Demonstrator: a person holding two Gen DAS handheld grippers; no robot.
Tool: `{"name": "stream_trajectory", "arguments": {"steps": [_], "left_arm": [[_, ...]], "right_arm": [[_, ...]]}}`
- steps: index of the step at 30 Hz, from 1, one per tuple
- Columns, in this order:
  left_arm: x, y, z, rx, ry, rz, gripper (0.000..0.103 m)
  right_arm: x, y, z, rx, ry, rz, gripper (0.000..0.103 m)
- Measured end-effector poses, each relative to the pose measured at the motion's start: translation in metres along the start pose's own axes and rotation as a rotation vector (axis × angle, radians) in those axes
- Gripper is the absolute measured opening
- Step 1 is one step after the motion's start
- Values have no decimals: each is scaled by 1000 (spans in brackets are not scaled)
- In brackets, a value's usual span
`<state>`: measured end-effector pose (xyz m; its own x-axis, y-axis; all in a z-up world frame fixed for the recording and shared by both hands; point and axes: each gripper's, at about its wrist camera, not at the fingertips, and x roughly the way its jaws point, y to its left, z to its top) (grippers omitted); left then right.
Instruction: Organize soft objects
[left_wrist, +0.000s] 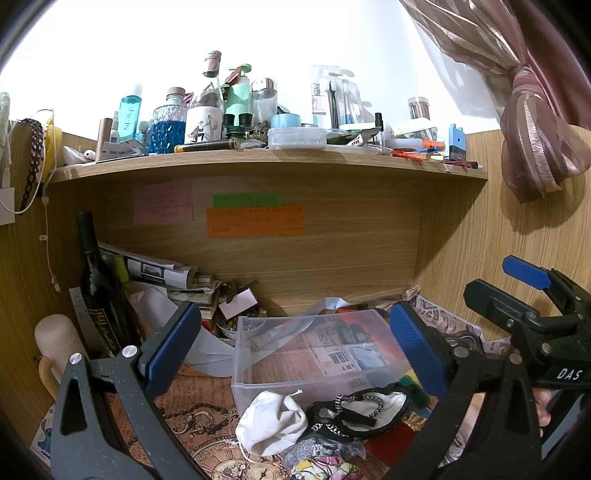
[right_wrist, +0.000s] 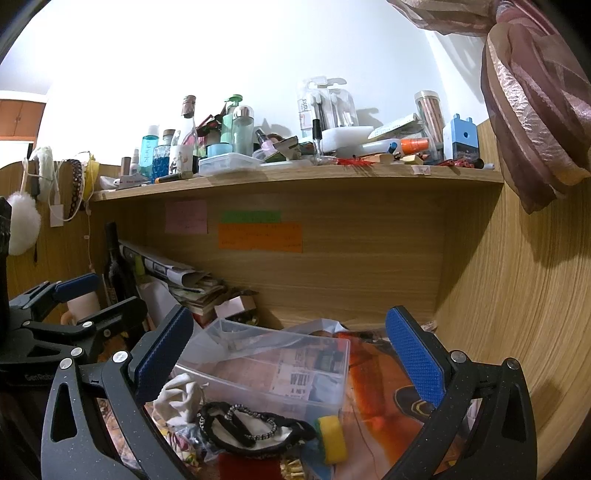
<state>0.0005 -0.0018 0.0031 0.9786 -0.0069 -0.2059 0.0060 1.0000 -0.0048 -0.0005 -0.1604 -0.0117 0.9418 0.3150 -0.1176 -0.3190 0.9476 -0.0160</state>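
L gripper (left_wrist: 295, 347): jaws spread wide, blue pads apart, nothing between them. Hovers above the desk w/ the clear plastic bin (left_wrist: 314, 354) framed between its fingers. R gripper (right_wrist: 290, 358): also spread wide, holding nothing, over the same bin from a bit further right. R gripper's black frame & blue pad show at the right edge of the left wrist view; L gripper's at the left edge of the right wrist view.

Bin sits on the desk, on printed paper covering the surface (left_wrist: 184, 402); looks empty of soft items, print showing thru its floor.

Soft pile lies just in front of the bin, near side:
- white cloth pouch (left_wrist: 271, 422), crumpled, touching bin's front wall
- black/white fabric piece w/ beaded black bands (left_wrist: 360, 408) beside the pouch, to its right
- yellow-green sponge-like roll (right_wrist: 332, 437) at that piece's right end
- floral fabric (left_wrist: 328, 467) at bottom edge, partly cut off

Further out: dark wine bottle (left_wrist: 98, 288) upright back left, paper stack (left_wrist: 162, 273) leaning beside it. Sticky notes (left_wrist: 255, 219) on the back panel. Wooden shelf (left_wrist: 266, 166) above, crowded w/ bottles & jars. Tied curtain (left_wrist: 535, 129) top right.
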Motion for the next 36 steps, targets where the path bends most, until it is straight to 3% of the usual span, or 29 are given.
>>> {"name": "stream_trajectory", "arguments": {"steps": [36], "left_arm": [[-1, -2, 0, -2, -1, -3, 103]], "right_arm": [[-2, 3, 0, 14, 0, 11, 103]]}}
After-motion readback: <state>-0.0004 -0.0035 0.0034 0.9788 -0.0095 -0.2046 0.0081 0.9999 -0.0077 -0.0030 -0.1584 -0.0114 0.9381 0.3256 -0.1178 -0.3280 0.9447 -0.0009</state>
